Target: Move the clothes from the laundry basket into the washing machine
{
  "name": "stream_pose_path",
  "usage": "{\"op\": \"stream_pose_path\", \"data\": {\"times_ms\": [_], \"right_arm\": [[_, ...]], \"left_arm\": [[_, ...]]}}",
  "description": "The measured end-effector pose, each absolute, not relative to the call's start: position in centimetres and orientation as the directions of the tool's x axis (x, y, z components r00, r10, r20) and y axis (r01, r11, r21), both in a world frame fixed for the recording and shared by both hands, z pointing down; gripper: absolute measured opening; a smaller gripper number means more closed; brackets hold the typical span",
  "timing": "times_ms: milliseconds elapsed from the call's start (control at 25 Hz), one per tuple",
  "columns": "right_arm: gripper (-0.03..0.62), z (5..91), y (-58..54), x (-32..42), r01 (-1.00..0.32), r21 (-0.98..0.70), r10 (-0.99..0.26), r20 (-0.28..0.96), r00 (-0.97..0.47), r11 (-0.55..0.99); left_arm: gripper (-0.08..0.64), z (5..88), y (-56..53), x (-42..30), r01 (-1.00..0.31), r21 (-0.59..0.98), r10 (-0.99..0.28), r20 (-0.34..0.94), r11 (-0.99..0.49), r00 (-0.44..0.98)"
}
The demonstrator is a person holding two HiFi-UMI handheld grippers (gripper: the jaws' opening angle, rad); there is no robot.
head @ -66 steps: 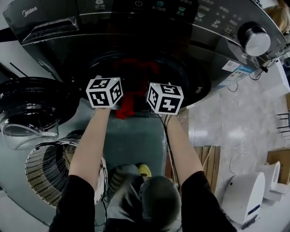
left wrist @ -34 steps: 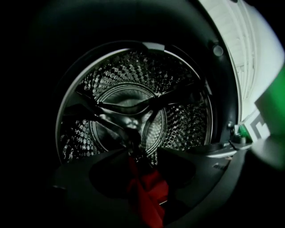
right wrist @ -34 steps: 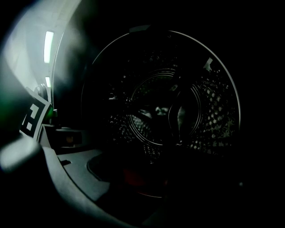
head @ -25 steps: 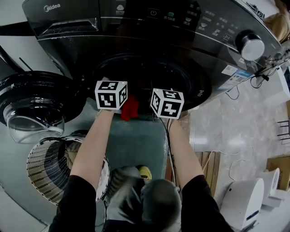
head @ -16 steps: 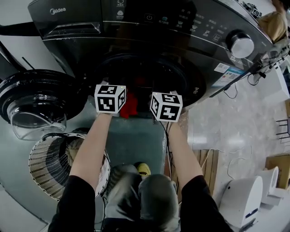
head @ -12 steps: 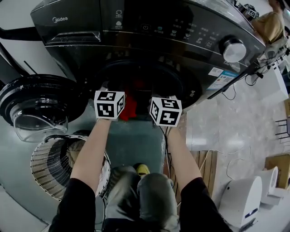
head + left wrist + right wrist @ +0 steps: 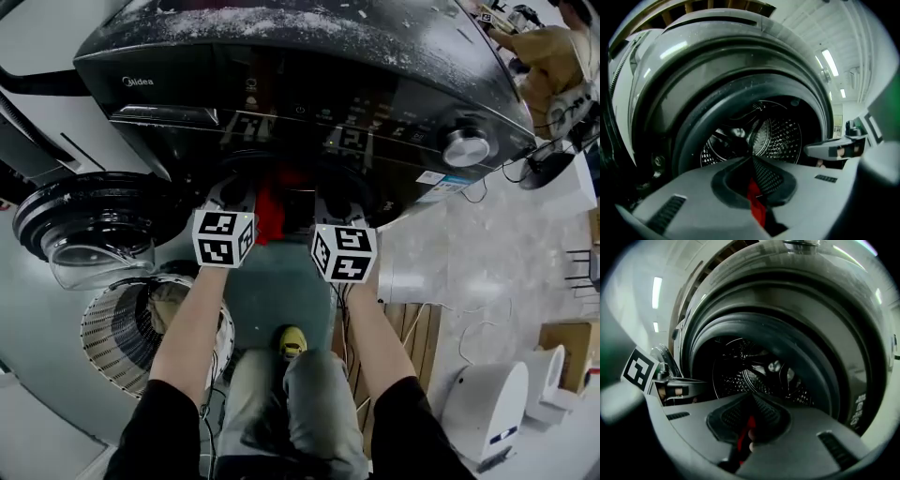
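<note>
left gripper [image 7: 752, 161]: jaws pinch red cloth [image 7: 272, 204] | right gripper [image 7: 751, 404]: jaws pinch same cloth | cloth: between both grippers, at washer [image 7: 281, 56] mouth | basket [image 7: 117, 337]: under left arm

I hold the left gripper [image 7: 232, 202] and the right gripper [image 7: 334, 208] side by side just before the mouth of the washing machine [image 7: 281, 56]. The garment [image 7: 270, 202] hangs between them, an edge pinched in each pair of jaws. The door [image 7: 89, 220] stands swung open to the machine's left, and the laundry basket [image 7: 112, 342] sits on the floor [image 7: 441, 244] below it, beside my left arm.
</note>
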State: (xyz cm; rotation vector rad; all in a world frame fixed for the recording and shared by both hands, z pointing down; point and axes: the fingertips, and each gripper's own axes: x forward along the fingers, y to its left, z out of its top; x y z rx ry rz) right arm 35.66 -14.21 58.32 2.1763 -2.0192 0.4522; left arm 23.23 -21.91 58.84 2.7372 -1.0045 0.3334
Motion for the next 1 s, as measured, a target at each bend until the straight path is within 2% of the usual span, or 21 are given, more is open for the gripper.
{"op": "stream_pose_path", "data": {"times_ms": [440,1000], "right_arm": [[0.003,52.1,-11.1,33.6,-0.987,-0.149,-0.939,0.344,0.005,-0.06],[0.005,38.7,-6.7,34.0,-0.976,-0.181,-0.944,0.326,0.057,-0.121]], "left_arm": [[0.011,52.2,-19.0,20.9,-0.664,0.131,-0.606,0.308,-0.736,0.733],[0.011,40.1,-15.4,18.6,-0.641,0.115,-0.582,0.32,-0.759,0.747]]}}
